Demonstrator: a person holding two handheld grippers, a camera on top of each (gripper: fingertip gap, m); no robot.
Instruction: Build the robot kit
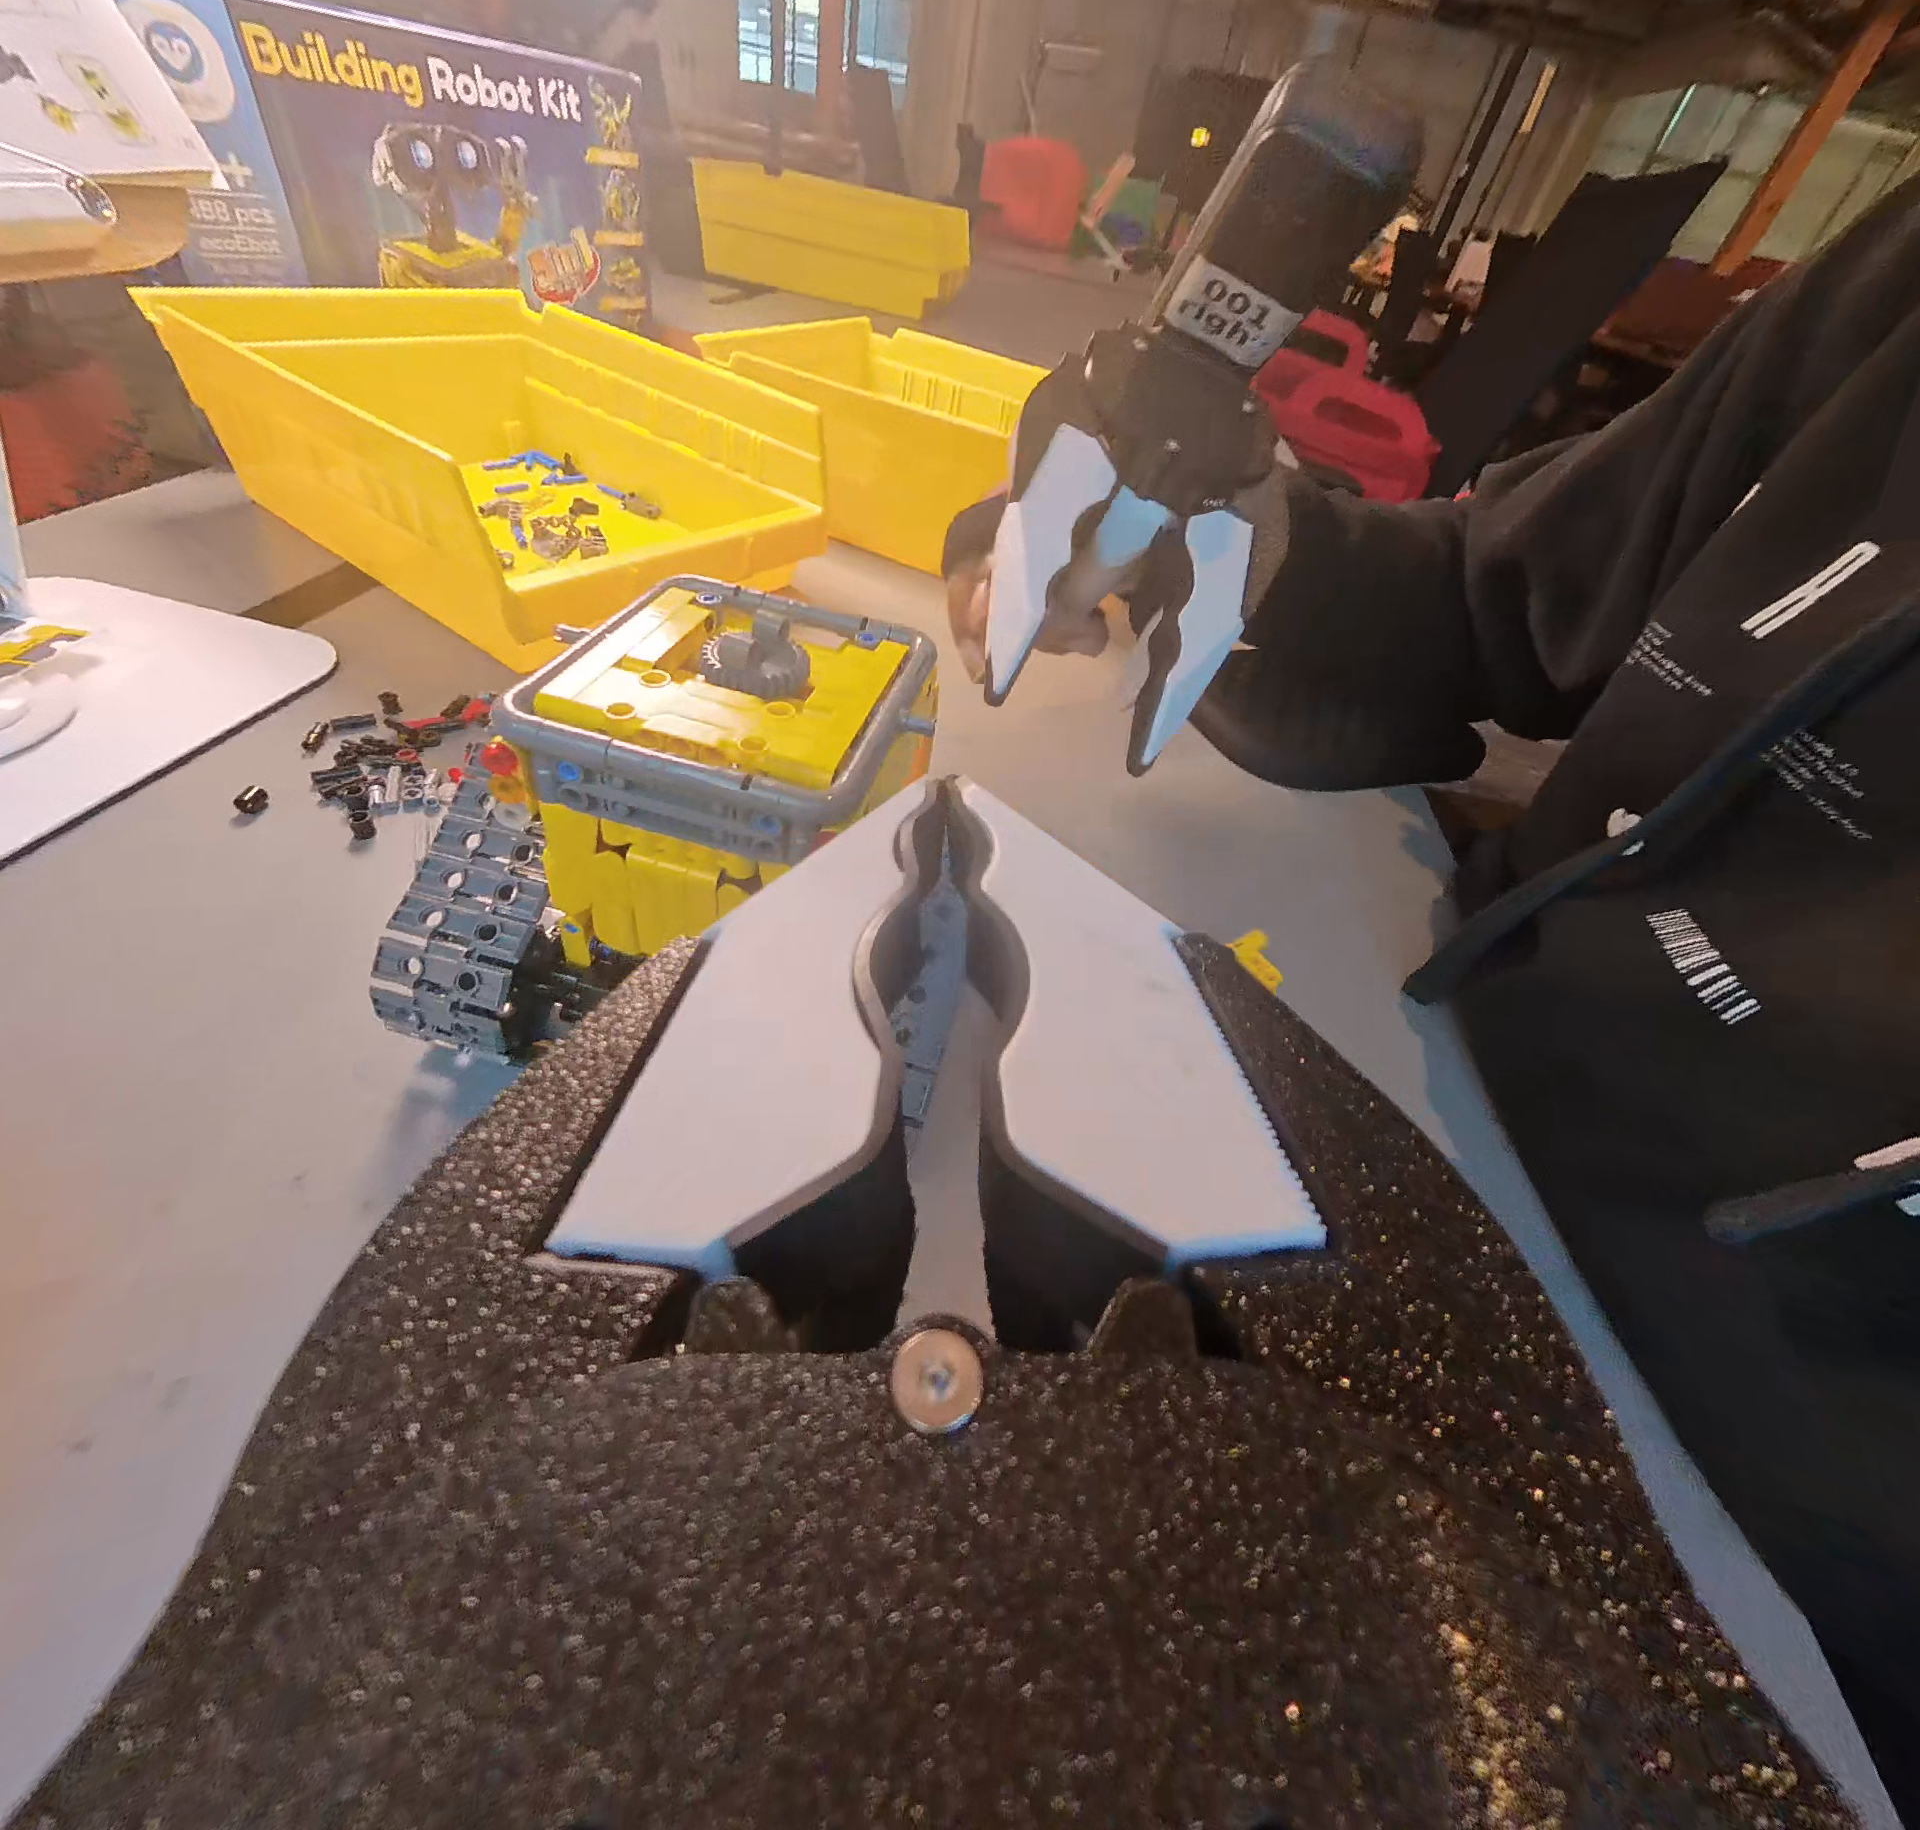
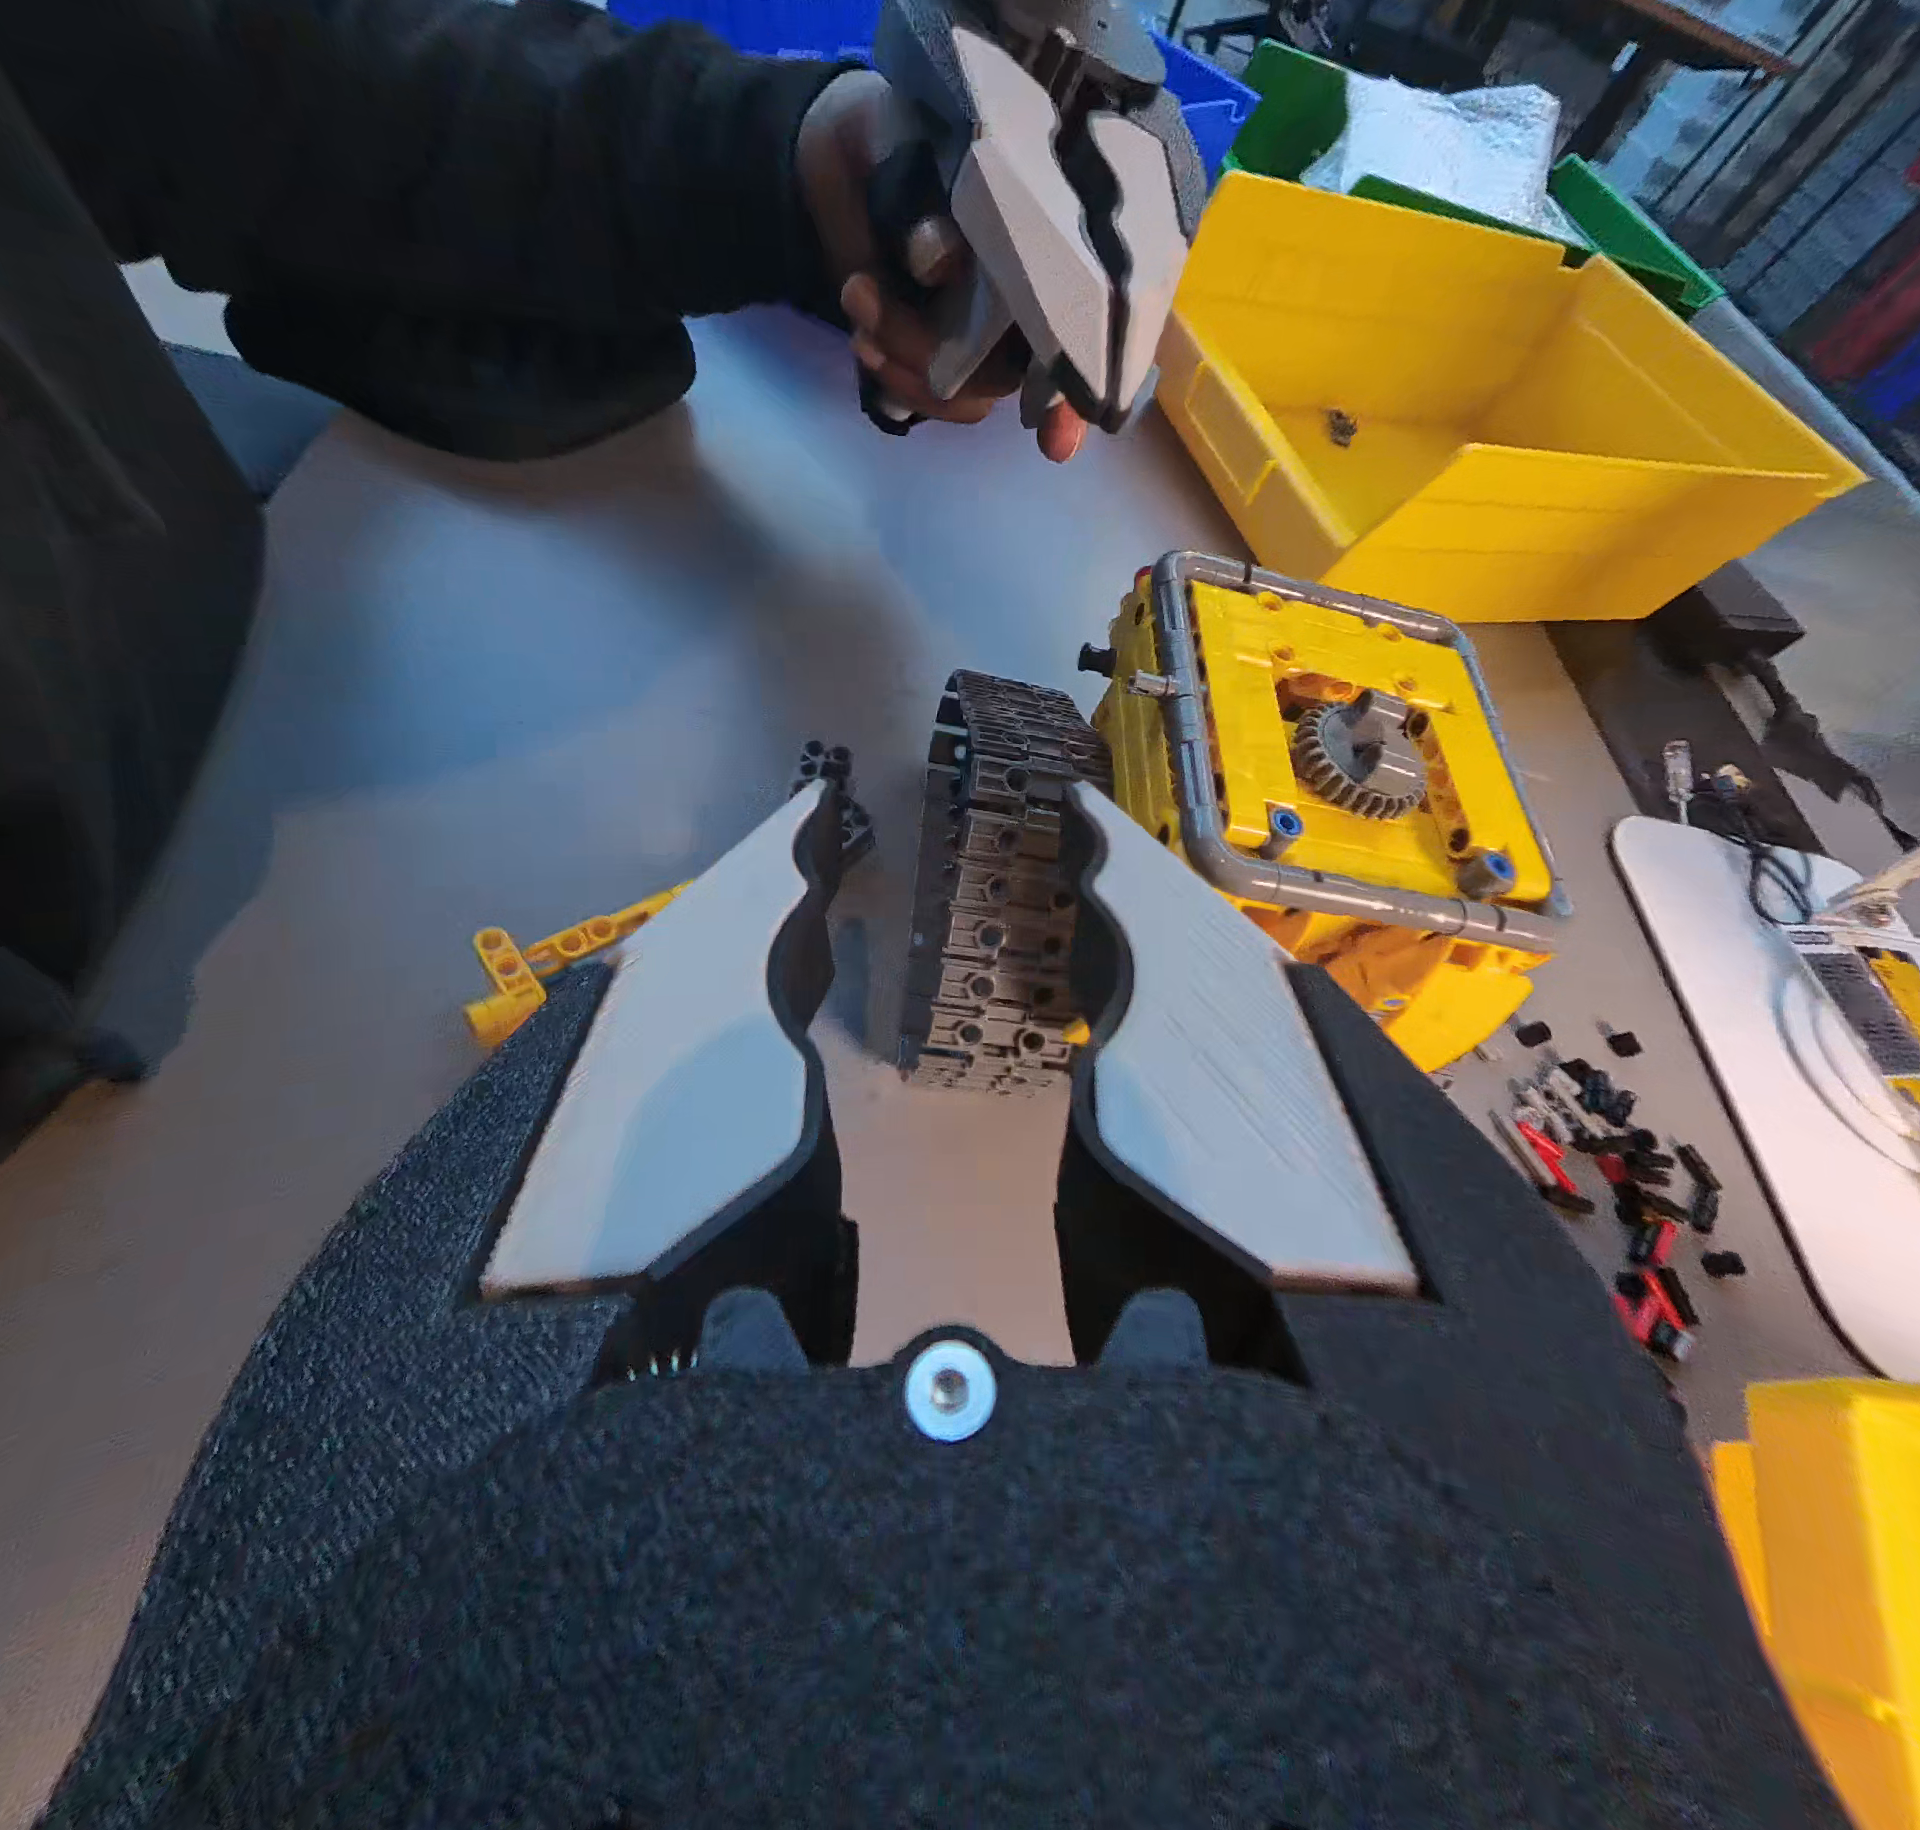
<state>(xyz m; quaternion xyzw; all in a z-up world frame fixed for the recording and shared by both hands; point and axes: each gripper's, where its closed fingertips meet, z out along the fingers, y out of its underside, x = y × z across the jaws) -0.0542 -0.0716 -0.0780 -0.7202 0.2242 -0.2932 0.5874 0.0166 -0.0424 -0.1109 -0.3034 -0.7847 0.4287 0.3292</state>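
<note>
A yellow brick-built robot body (image 1: 707,731) with a grey frame, a gear on top and grey tracks stands on the grey table; it also shows in the right wrist view (image 2: 1340,772). My left gripper (image 1: 945,788) is shut and empty, held just before the body's near corner; it shows from the right wrist view (image 2: 1101,409) raised above the table. My right gripper (image 2: 951,793) is open and empty, above the grey track (image 2: 992,897), with a small black piece (image 2: 831,772) by its left fingertip. It shows in the left wrist view (image 1: 1070,726) hovering in the air.
Yellow bins (image 1: 436,492) (image 2: 1507,409) stand behind the model, one holding small parts. Loose black, grey and red pins (image 1: 384,752) (image 2: 1621,1178) lie beside it. Yellow beams (image 2: 540,959) lie near the table's edge. A white stand base (image 1: 156,679) and a kit box (image 1: 416,139) are at the left. Some 9 cm of space lies between my two pairs of fingers. To reach the grey track (image 2: 992,897) in a straight line is about 4 cm for my right fingers, about 11 cm for my left.
</note>
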